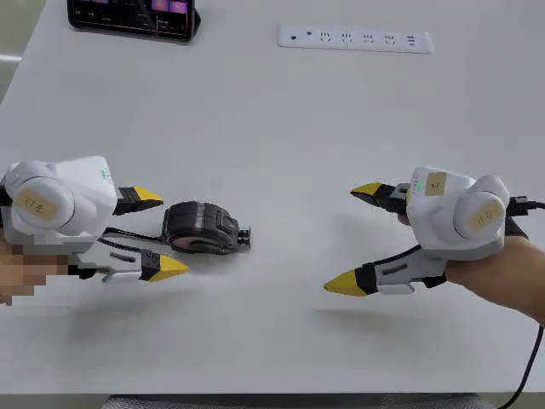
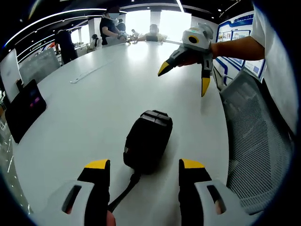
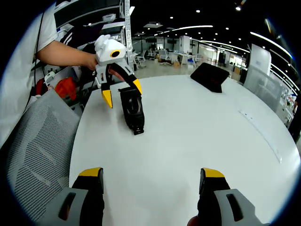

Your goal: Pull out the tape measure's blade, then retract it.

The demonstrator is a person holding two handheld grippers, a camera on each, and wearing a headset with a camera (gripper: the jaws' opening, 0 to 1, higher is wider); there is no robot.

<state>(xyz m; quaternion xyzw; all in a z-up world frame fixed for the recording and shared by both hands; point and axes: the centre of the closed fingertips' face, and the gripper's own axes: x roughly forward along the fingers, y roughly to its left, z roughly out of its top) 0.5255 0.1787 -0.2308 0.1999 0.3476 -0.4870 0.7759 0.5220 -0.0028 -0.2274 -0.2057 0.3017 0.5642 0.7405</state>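
The tape measure [image 1: 201,228] is a rounded black case lying on the table [image 1: 272,128]. A small black end tab sits at its mouth, on the side turned away from the left gripper [image 1: 162,232]. A thin black cord [image 2: 124,193] runs from the rear of the case back between that gripper's jaws. The case sits just ahead of the left jaws, between their yellow tips. The jaws are spread wide and released, and the left gripper view shows a gap on each side of the case.

The right gripper [image 1: 342,240] hangs well apart from the tape measure. Its yellow tips point toward the case across a bare stretch of table, and its jaws are also released and hold nothing.

The table is white, smooth and long. Beyond both pairs of jaws, at the far edge in the head view, lie a white power strip [image 1: 355,38] and a dark tablet [image 1: 134,17] with a lit screen. A grey mesh chair [image 3: 37,141] stands at the near edge of the table. The room is a large open office with strip ceiling lights [image 3: 188,28], and people [image 2: 110,28] are gathered at the table's far end.
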